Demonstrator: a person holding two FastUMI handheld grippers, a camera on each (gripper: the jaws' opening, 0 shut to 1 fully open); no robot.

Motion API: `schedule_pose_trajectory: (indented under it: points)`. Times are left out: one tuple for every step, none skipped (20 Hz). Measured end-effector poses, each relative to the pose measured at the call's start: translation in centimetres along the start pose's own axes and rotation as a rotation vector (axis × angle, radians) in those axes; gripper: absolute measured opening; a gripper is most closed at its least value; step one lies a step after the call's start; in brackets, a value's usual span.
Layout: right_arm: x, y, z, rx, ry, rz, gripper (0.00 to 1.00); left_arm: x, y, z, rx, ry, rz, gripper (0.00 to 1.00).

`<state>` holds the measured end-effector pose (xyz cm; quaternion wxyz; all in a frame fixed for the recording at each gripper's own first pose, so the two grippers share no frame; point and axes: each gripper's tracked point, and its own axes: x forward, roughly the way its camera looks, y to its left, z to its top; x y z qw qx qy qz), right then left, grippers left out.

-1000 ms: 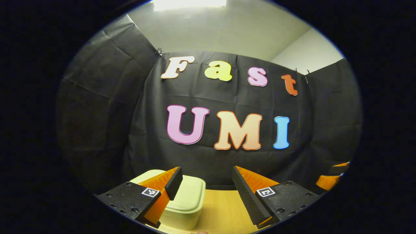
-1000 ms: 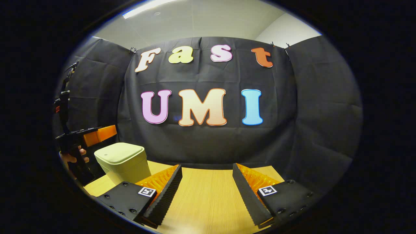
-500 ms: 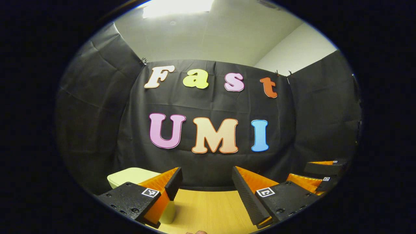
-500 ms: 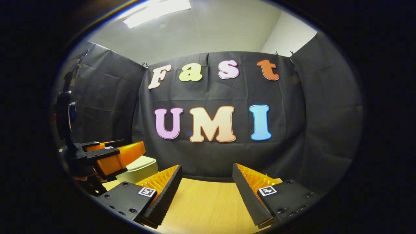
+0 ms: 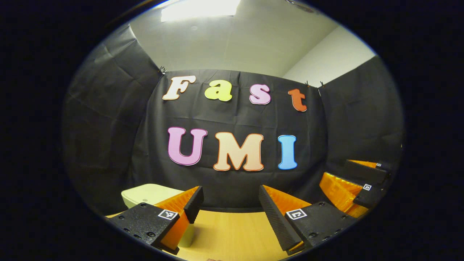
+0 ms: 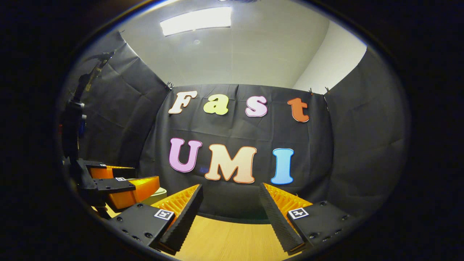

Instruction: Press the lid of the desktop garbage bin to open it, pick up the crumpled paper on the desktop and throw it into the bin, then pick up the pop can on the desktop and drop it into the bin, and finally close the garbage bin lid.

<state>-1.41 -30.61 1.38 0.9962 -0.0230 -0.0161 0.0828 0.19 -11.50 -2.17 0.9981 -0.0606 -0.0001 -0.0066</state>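
The pale green bin with its lid down stands at the lower left of the left gripper view, partly behind a finger. My left gripper is open, held above the wooden table, with nothing between its fingers. In the right gripper view my right gripper is open too, over the table. A sliver of the bin peeks out behind the left gripper at the left. The right gripper also appears at the right edge of the left gripper view.
Black cloth walls close the booth at the back and on both sides. A dark stand rises at the far left of the right gripper view.
Both views have tilted up and back, so the bin has slid lower and further left. The bin's lid stays down. Each gripper has come further into the other's view.
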Motion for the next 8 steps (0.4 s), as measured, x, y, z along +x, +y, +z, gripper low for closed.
schedule_pose_trajectory:
  points:
    - [0.0, 0.1, -0.3, 0.012, 0.009, -0.005, 0.98, -0.1, 0.3, 0.3, 0.001, -0.018, -0.001, 0.92]
    - [-0.1, -0.1, -0.6, 0.018, 0.021, -0.017, 0.98, 0.0, 0.3, 0.8, 0.016, -0.039, -0.009, 0.92]
    - [-0.4, -0.4, -0.6, 0.014, 0.026, -0.029, 1.00, 0.0, 0.1, 1.1, 0.033, -0.054, -0.020, 0.92]
    - [-0.6, -1.0, -0.6, -0.003, 0.028, -0.048, 0.98, 0.0, -0.1, 1.3, 0.041, -0.064, -0.031, 0.92]
    - [-0.7, -1.5, -0.5, -0.016, 0.022, -0.067, 0.98, 0.0, -0.4, 1.1, 0.037, -0.063, -0.041, 0.92]
    - [-1.0, -1.6, -0.3, -0.023, 0.018, -0.079, 0.98, -0.1, -0.7, 0.9, 0.026, -0.056, -0.053, 0.92]
    - [-1.1, -1.6, -0.4, -0.024, 0.017, -0.089, 0.98, -0.2, -0.8, 0.8, 0.017, -0.051, -0.062, 0.92]
    - [-1.2, -1.6, -0.4, -0.022, 0.021, -0.095, 0.98, -0.3, -0.8, 0.8, 0.011, -0.050, -0.066, 0.92]
